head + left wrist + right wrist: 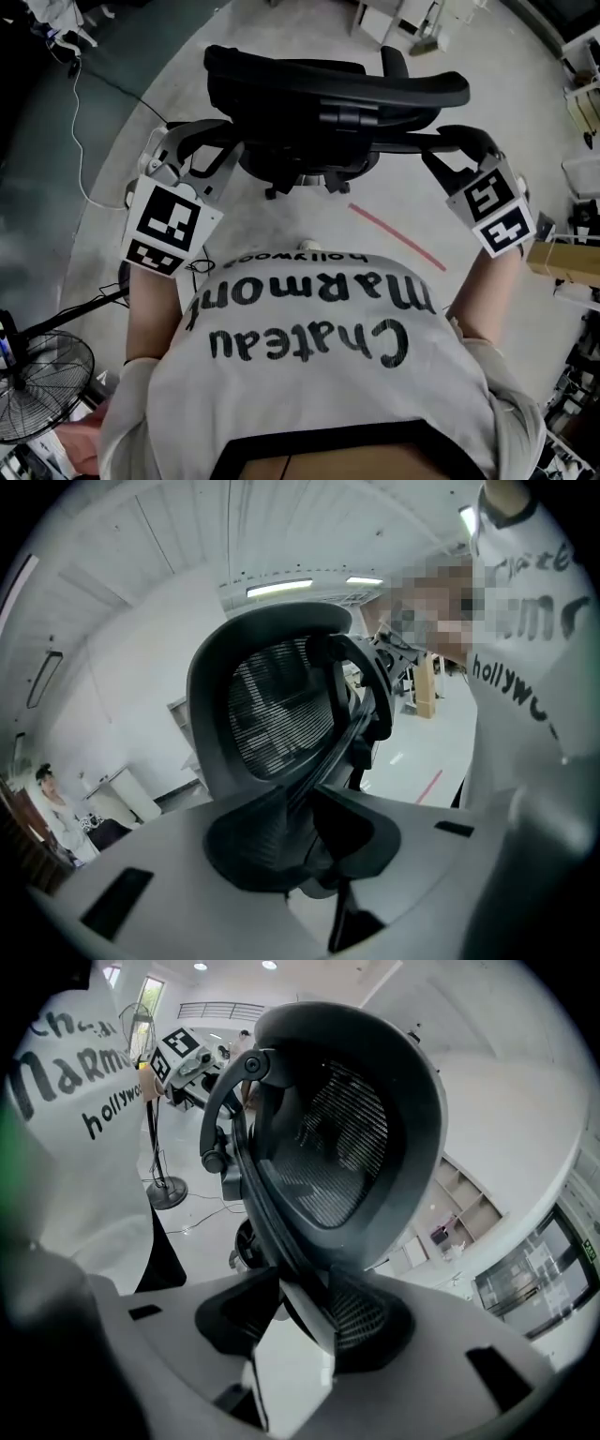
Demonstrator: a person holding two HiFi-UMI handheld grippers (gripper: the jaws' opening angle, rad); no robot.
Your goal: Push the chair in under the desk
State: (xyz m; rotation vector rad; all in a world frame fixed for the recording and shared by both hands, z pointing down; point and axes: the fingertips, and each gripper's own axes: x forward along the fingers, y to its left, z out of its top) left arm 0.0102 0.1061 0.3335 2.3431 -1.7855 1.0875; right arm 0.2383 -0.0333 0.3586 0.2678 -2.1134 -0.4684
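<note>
A black office chair (337,89) with a mesh backrest stands on the grey floor just in front of me, its back towards me. My left gripper (202,141) reaches to the backrest's left edge and my right gripper (455,150) to its right edge. In the left gripper view the backrest (281,714) rises ahead, its rim running down between the open jaws of that gripper (314,832). The right gripper view shows the same on the other side: the backrest (347,1147) rim lies between the jaws of the right gripper (300,1321), with a light gap beside it.
A standing fan (37,384) is at my lower left, and a white cable (80,141) trails over the floor. A red tape line (398,234) crosses the floor under the chair. A cardboard box (562,258) and shelving are on the right. A person (52,808) sits far off.
</note>
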